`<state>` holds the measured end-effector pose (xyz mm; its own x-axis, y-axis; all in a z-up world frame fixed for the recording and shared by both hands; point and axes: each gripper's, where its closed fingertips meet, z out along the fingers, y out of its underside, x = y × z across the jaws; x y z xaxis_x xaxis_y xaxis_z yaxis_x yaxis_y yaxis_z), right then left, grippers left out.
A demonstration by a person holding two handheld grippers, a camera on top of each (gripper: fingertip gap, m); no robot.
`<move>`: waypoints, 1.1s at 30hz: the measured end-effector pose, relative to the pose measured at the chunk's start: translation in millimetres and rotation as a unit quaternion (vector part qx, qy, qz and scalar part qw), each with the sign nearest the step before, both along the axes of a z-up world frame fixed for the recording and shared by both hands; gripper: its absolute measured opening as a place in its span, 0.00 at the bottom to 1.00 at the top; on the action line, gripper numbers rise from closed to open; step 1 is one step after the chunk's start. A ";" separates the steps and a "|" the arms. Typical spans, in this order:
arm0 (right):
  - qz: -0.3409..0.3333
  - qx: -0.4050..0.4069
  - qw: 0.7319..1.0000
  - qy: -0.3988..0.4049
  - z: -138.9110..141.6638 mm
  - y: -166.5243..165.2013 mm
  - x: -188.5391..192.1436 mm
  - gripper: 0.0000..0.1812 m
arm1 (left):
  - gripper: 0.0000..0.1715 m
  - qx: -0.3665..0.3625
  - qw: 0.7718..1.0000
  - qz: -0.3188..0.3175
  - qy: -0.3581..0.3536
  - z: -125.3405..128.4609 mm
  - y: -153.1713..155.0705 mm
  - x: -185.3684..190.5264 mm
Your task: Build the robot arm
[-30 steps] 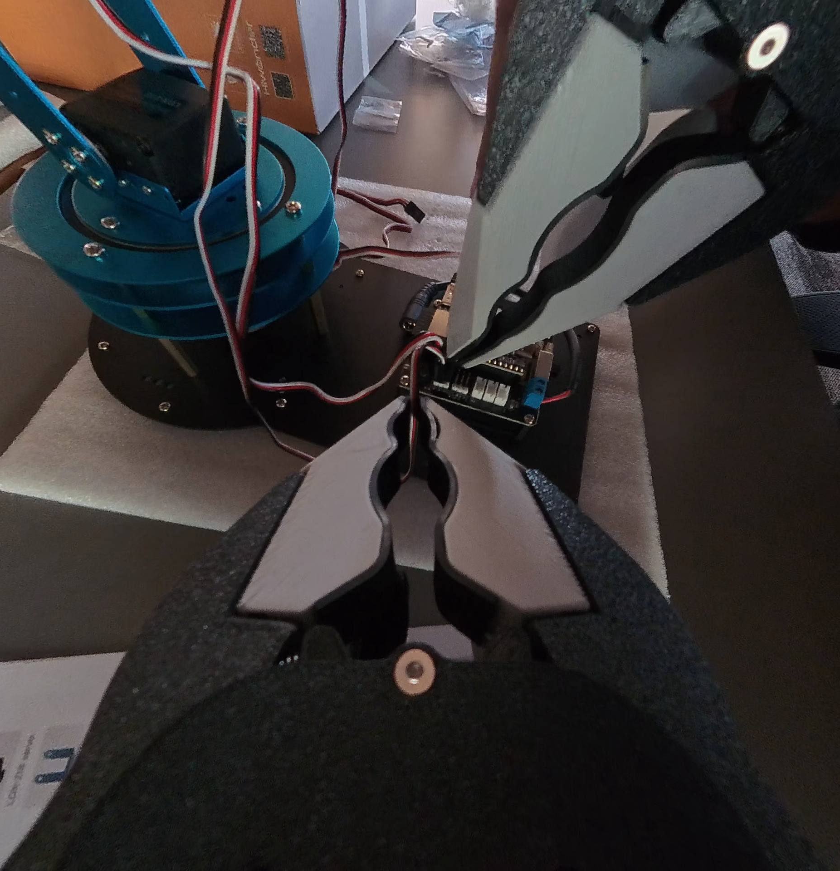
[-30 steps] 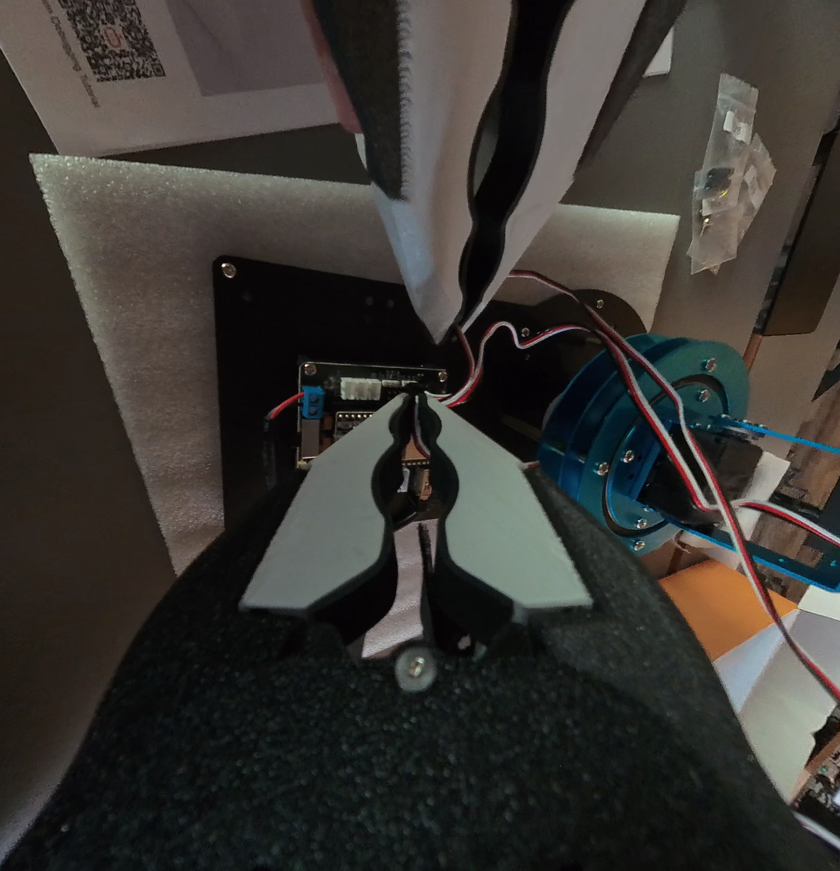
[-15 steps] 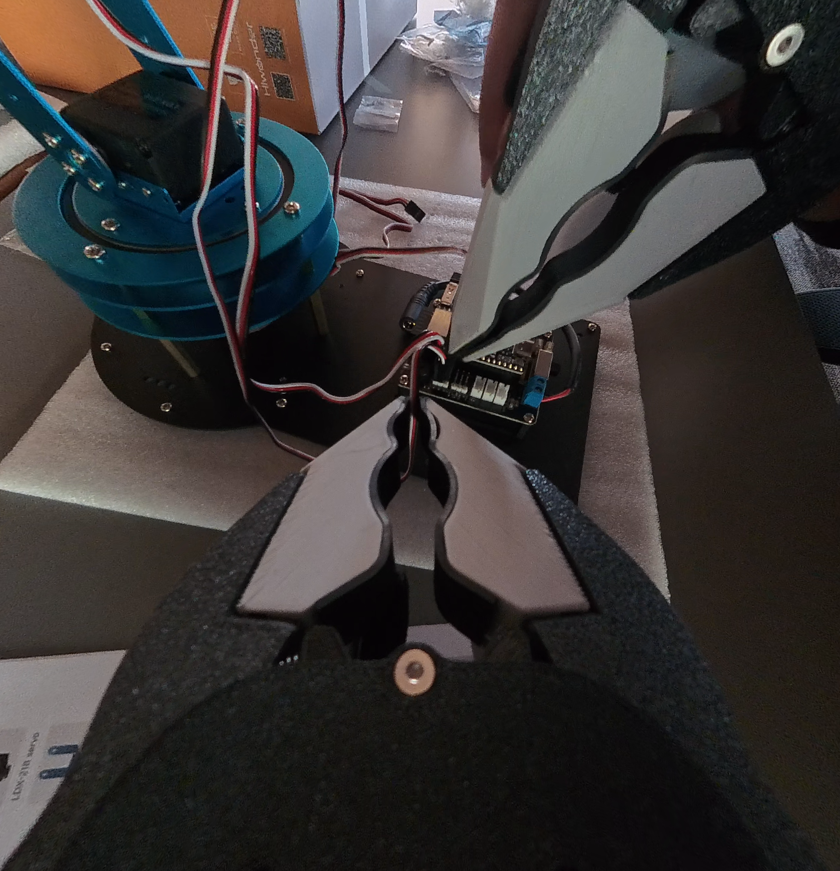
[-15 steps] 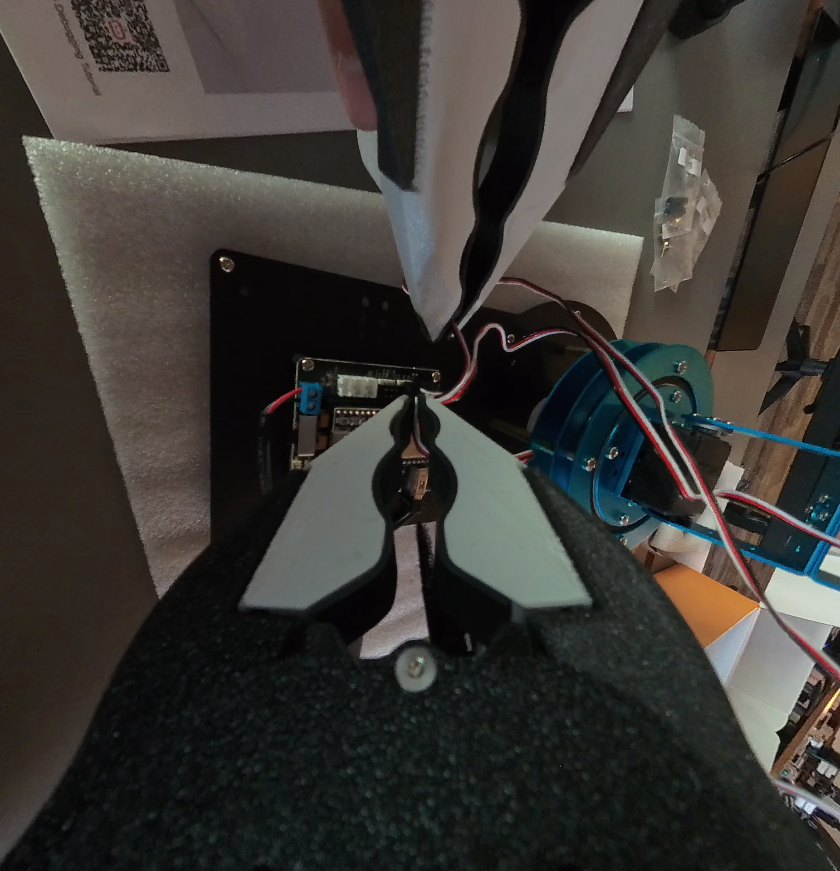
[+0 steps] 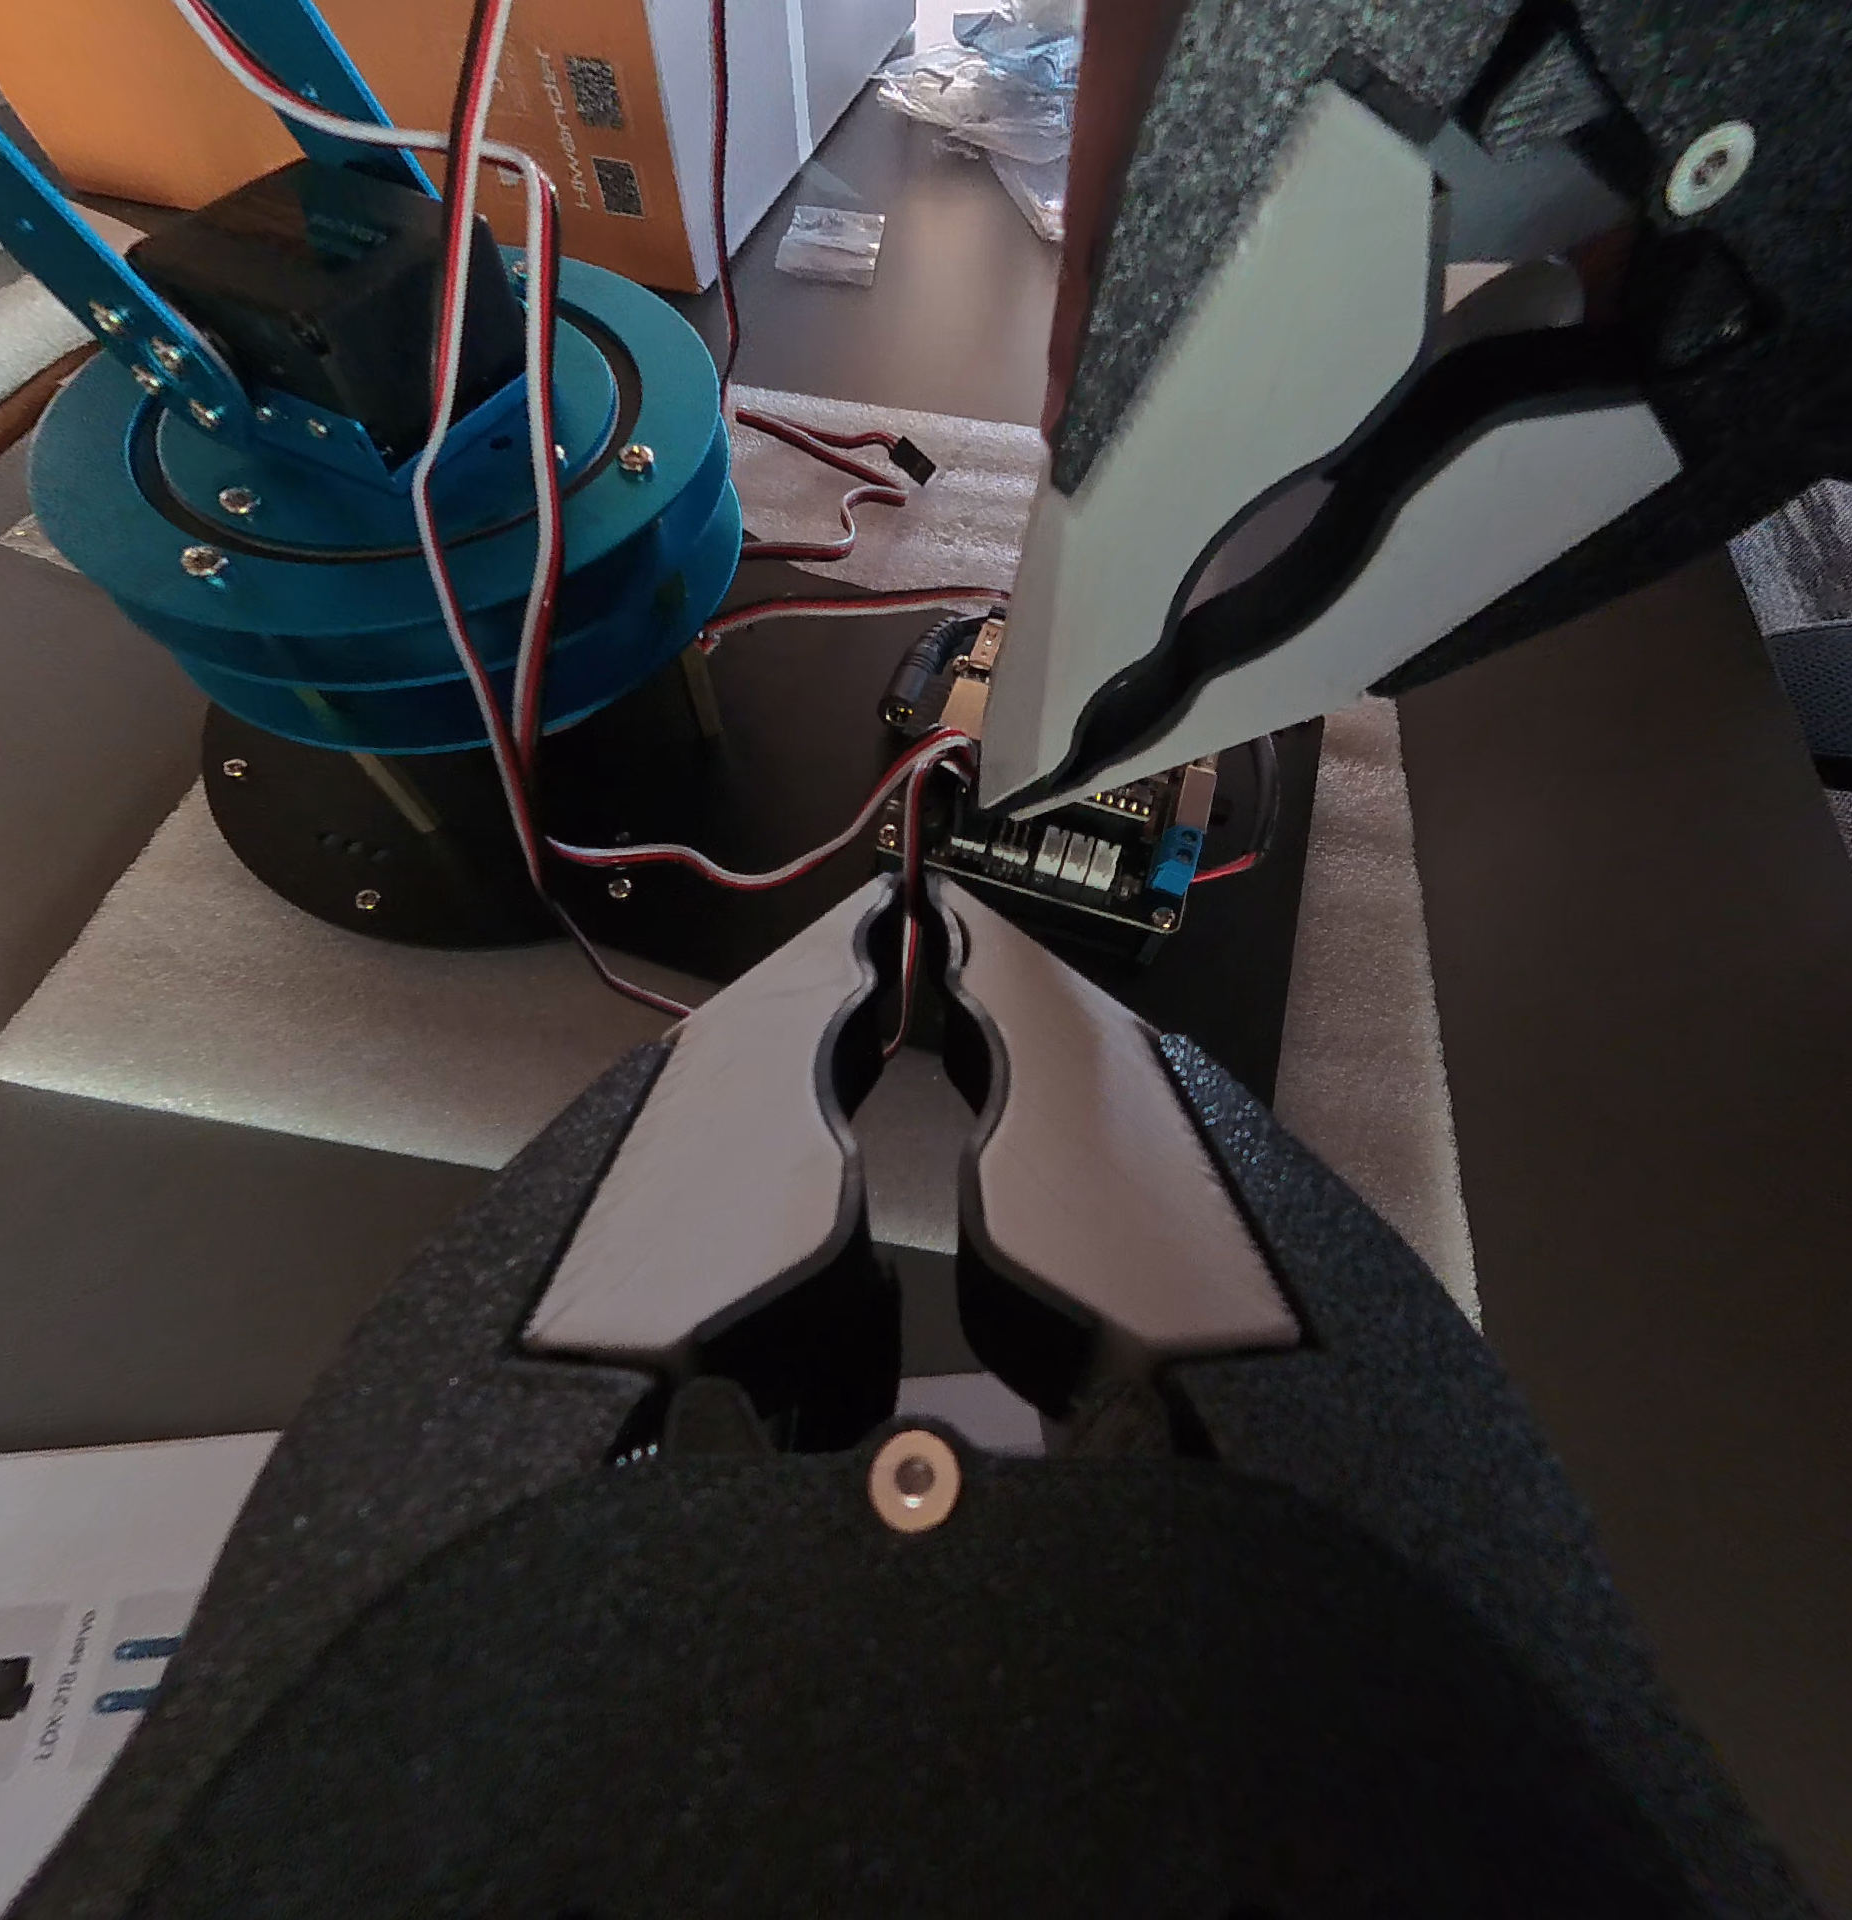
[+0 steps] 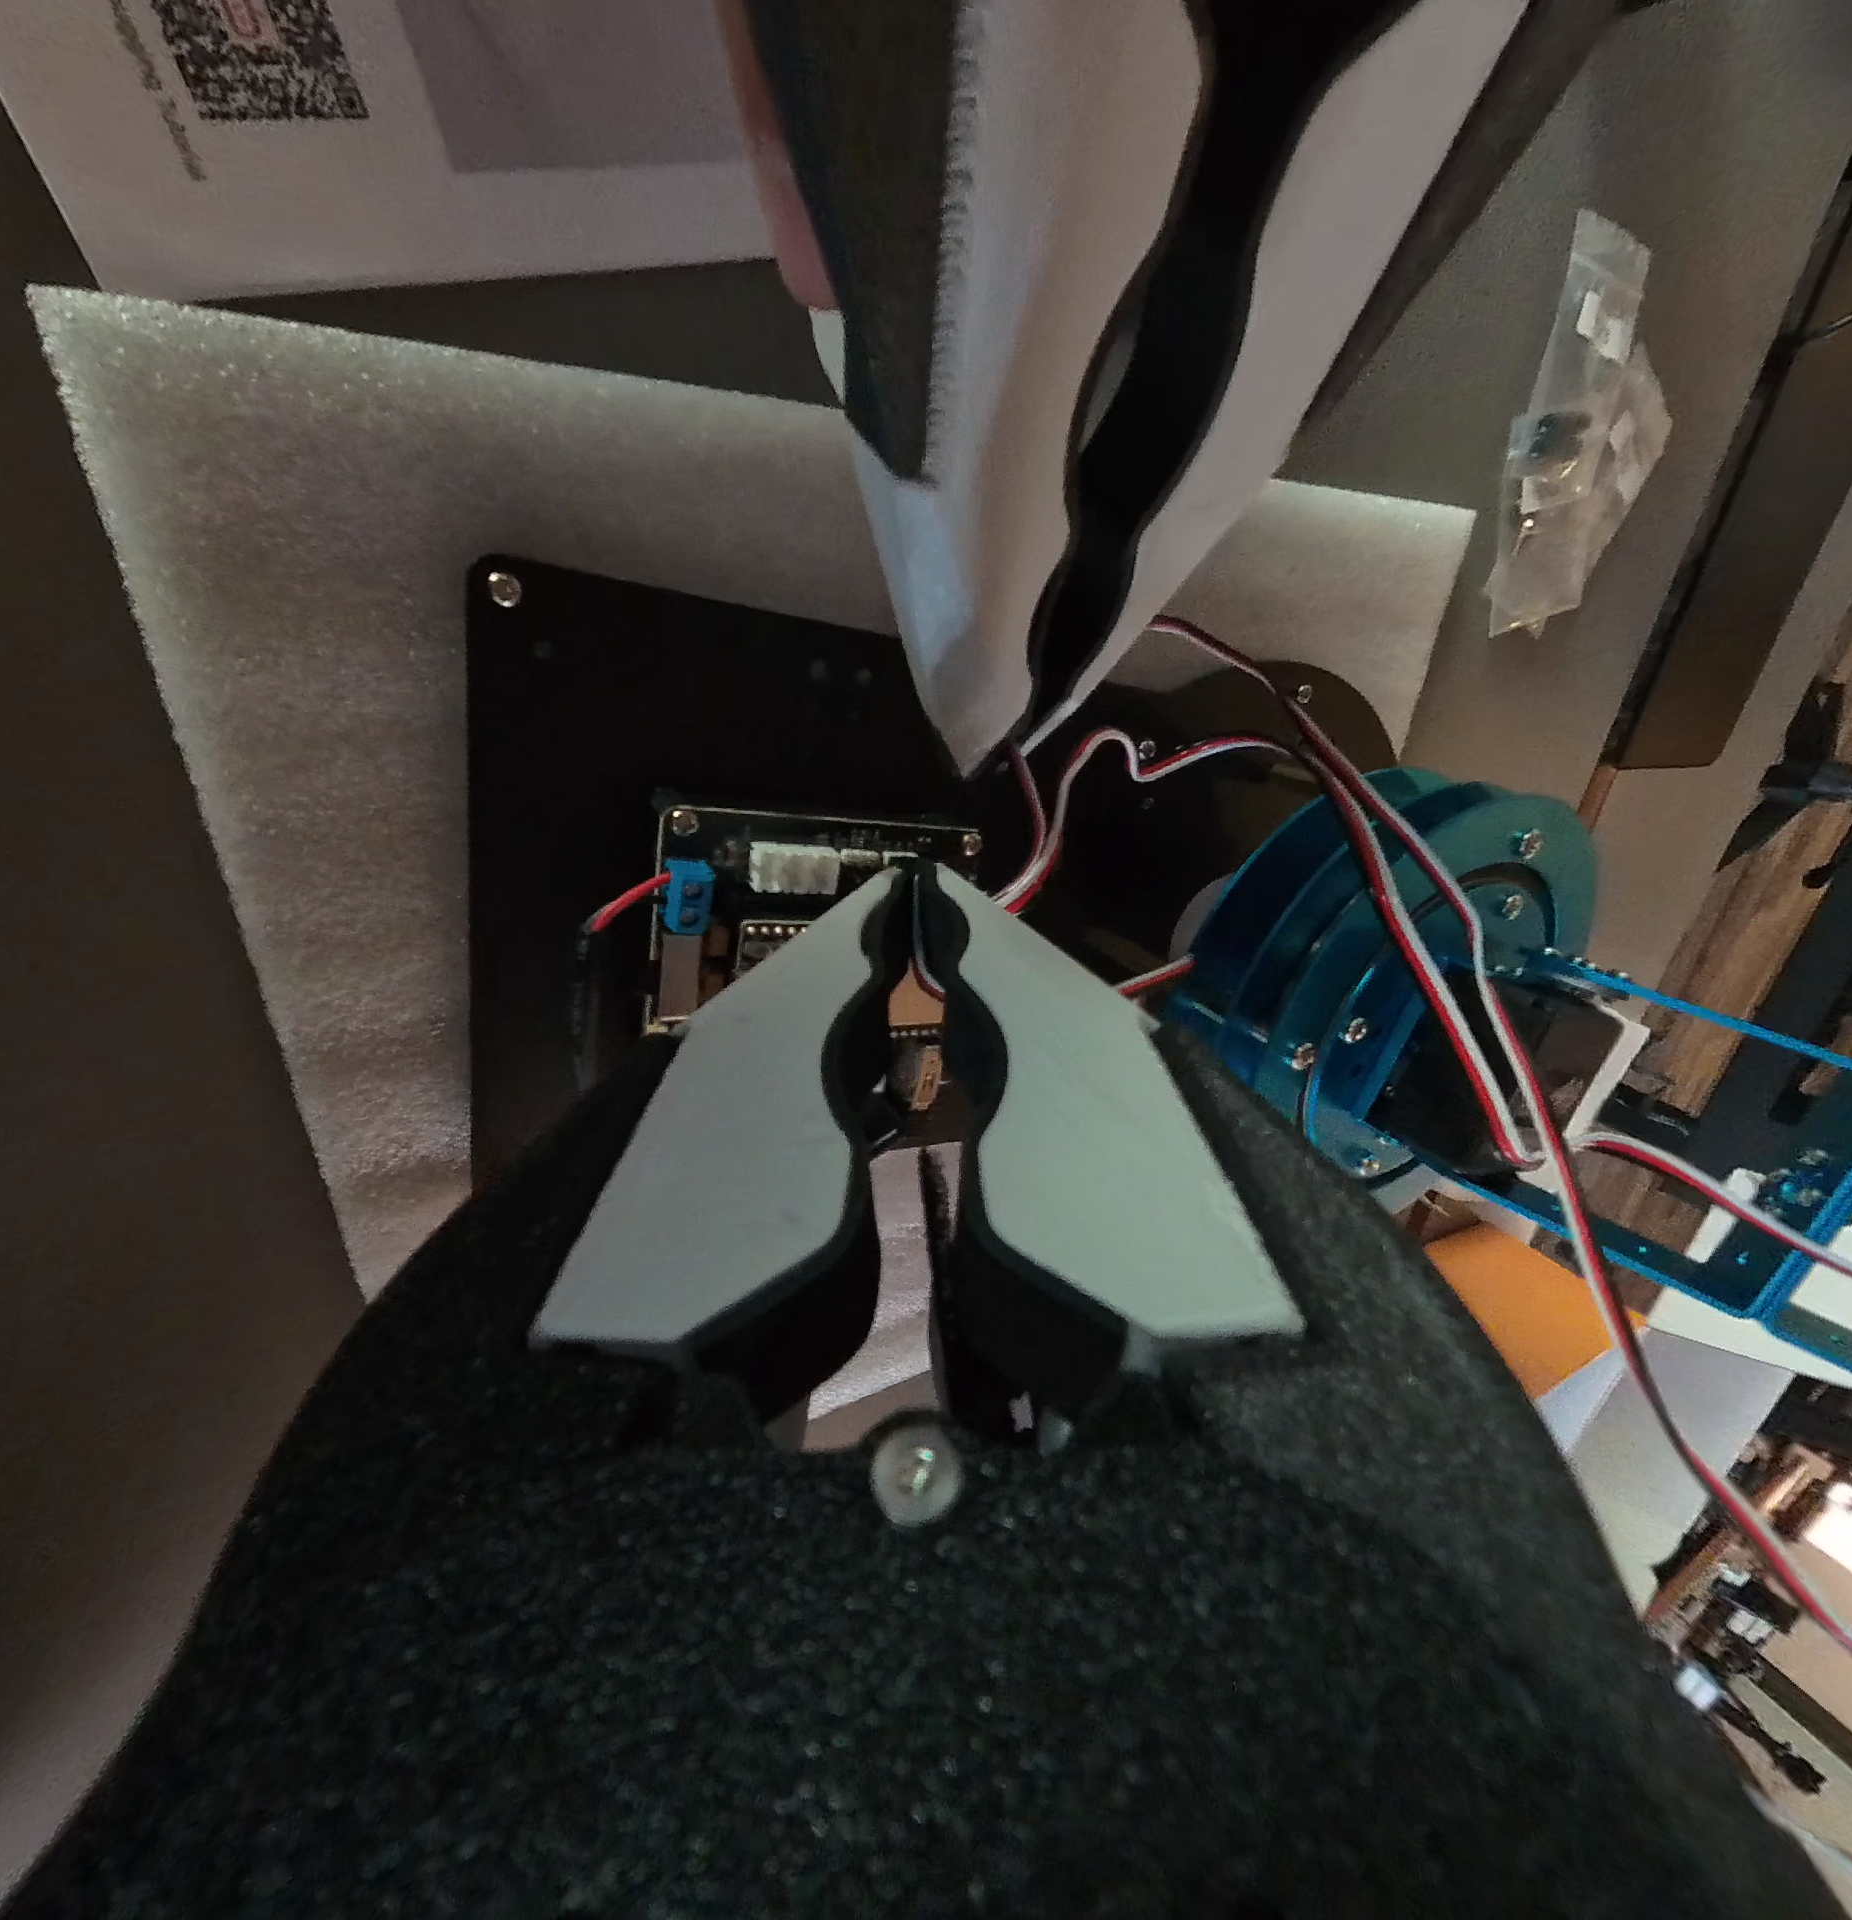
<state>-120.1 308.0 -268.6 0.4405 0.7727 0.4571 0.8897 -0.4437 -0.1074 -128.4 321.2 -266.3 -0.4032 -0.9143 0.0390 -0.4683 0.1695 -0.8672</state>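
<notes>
A red, white and black servo wire [image 5: 693, 862] runs from the blue robot arm base [image 5: 382, 499] to a black controller board [image 5: 1067, 862] on a black base plate [image 5: 1244, 997]. My left gripper [image 5: 909, 883] is shut on this wire just in front of the board. My right gripper [image 5: 989, 805] comes in from the upper right, shut, with its tips at the wire's end on the board. In the right wrist view my right gripper [image 6: 914, 878] pinches the wire over the board [image 6: 797, 862]. The left gripper [image 6: 979, 764] holds the wire [image 6: 1098, 748] just beyond. The blue base [image 6: 1400, 935] is at the right.
The plate lies on a white foam sheet [image 5: 174, 987] on a dark table. An orange and white box [image 5: 610, 125] stands behind the blue base. A printed sheet [image 6: 486, 208] lies beside the foam. A small parts bag [image 6: 1576, 416] and a loose plug [image 5: 911, 468] lie nearby. Only a small space, under 4 cm, lies between the two pairs of fingers.
Both grippers stay shut on the wire. The right gripper has tilted and shifted slightly over the board; the left has hardly moved.
</notes>
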 end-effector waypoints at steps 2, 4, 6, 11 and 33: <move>-0.001 0.008 1.000 0.000 -0.1 0.2 -0.1 0.00 | 0.01 0.000 1.000 0.000 0.000 -0.1 0.0 0.0; -0.011 0.010 1.000 0.012 -0.2 0.1 0.2 0.00 | 0.01 0.000 1.000 0.000 0.000 0.1 -0.2 0.1; -0.003 0.019 1.000 0.016 -0.4 -0.7 0.7 0.00 | 0.01 0.000 1.000 -0.001 0.000 0.3 -0.4 -0.1; -0.027 0.030 0.998 0.053 0.2 0.8 -0.3 0.00 | 0.01 0.001 1.000 -0.001 0.000 -0.2 -0.2 0.5; -0.013 0.033 0.999 0.009 1.0 -1.9 2.7 0.00 | 0.01 -0.003 1.000 -0.001 0.001 -0.8 4.7 4.3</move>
